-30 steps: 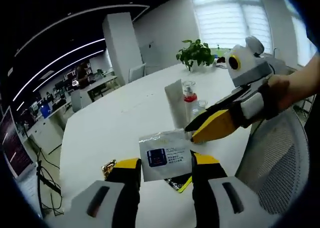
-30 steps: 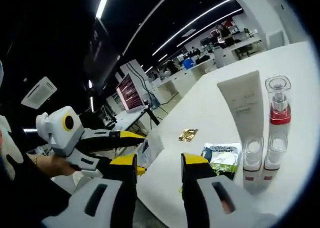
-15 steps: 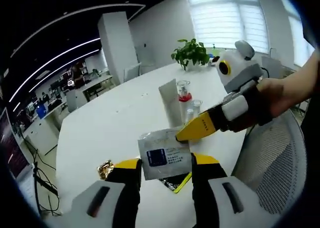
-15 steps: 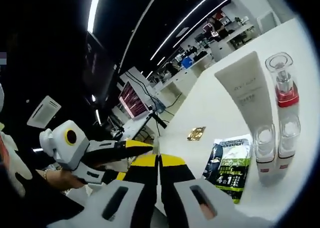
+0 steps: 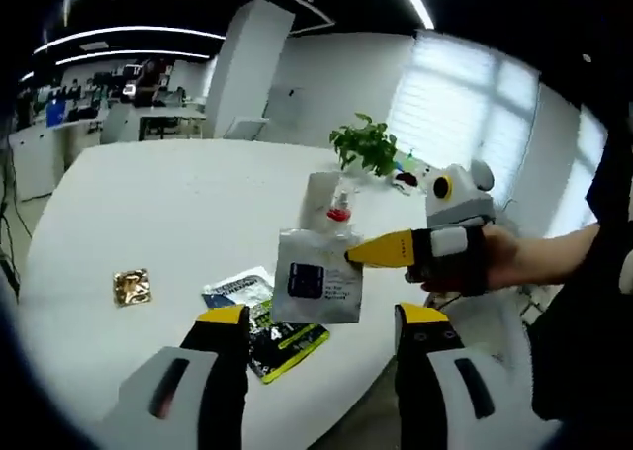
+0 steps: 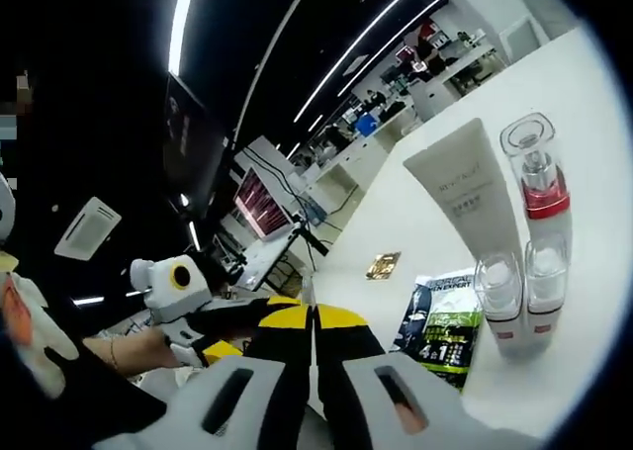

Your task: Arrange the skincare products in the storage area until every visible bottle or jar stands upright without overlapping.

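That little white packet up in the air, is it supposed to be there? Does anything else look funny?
The white sachet hangs in mid-air, pinched at one edge by the right gripper. The green-and-black sachet and a small gold packet lie flat on the table, while the white tube and red-collared pump bottle stand upright.

A white squeeze tube [image 6: 465, 201] stands upright on the white bench [image 6: 584, 104], touching a clear pump bottle [image 6: 535, 188] with a red band. Two small clear-capped vials [image 6: 497, 290] stand just in front of them. A green-and-black sachet [image 6: 442, 323] lies flat beside the vials, and a small gold packet [image 5: 131, 286] lies apart. A silver sachet [image 5: 317, 289] with a dark blue panel hangs above the bench, apparently pinched at its top corner by the right tool [image 5: 358, 254].
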A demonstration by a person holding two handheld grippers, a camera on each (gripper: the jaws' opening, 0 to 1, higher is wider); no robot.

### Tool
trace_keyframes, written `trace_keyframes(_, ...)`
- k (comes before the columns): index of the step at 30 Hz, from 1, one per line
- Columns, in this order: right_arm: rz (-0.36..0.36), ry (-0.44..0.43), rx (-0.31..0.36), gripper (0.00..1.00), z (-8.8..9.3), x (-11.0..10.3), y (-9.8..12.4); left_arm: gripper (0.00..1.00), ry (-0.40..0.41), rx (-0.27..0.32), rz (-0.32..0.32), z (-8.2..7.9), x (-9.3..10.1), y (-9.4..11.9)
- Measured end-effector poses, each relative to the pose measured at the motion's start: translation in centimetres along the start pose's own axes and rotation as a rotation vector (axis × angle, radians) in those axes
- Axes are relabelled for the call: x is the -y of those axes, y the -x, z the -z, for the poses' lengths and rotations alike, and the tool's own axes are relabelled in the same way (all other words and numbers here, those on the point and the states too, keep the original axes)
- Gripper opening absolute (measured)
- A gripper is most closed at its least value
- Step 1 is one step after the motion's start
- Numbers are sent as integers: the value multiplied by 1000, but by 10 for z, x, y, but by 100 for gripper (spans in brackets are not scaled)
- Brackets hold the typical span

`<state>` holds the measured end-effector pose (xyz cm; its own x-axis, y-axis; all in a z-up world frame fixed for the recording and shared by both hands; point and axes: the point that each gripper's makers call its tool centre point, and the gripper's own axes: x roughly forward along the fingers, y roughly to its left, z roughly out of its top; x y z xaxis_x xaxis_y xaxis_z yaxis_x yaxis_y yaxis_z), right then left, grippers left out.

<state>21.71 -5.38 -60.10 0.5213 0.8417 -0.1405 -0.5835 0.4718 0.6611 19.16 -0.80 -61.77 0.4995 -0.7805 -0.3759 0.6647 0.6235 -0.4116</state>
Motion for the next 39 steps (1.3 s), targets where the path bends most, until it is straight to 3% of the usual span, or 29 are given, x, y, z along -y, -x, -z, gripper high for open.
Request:
trace_keyframes(5,-20,5,-13,1,2,-8,-2,35,221,67,124,-2,2,5)
trace_keyframes(8,-23,9,-21,1,2,-11,-4,26,224,50,109,5,-8,8)
trace_keyframes(12,-30,19,-36,1,5,-15,-9,10,273,70,112,5,-14,15)
trace_keyframes(16,-10,23,-65,1,9,-12,-16,2,282,70,93,6,-19,19)
trace_keyframes(19,6,44,-90,1,12,-10,-21,0,292,64,72,8,-22,21)
trace_keyframes(21,41,84,-125,1,17,-5,-25,0,363,44,30,14,-29,24)
trace_keyframes(23,91,145,-186,1,26,1,-31,0,419,-14,11,25,-29,25)
trace_keyframes(26,147,180,-236,1,37,9,-42,0,435,-63,-59,44,-40,25)
trace_keyframes(28,183,226,-264,1,45,13,-54,0,483,-67,-89,51,-45,25)
trace_keyframes(31,226,332,-274,1,53,18,-65,0,622,-47,-112,61,-56,27)
trace_keyframes(39,255,466,-341,1,81,26,-88,0,624,-97,-167,81,-73,33)
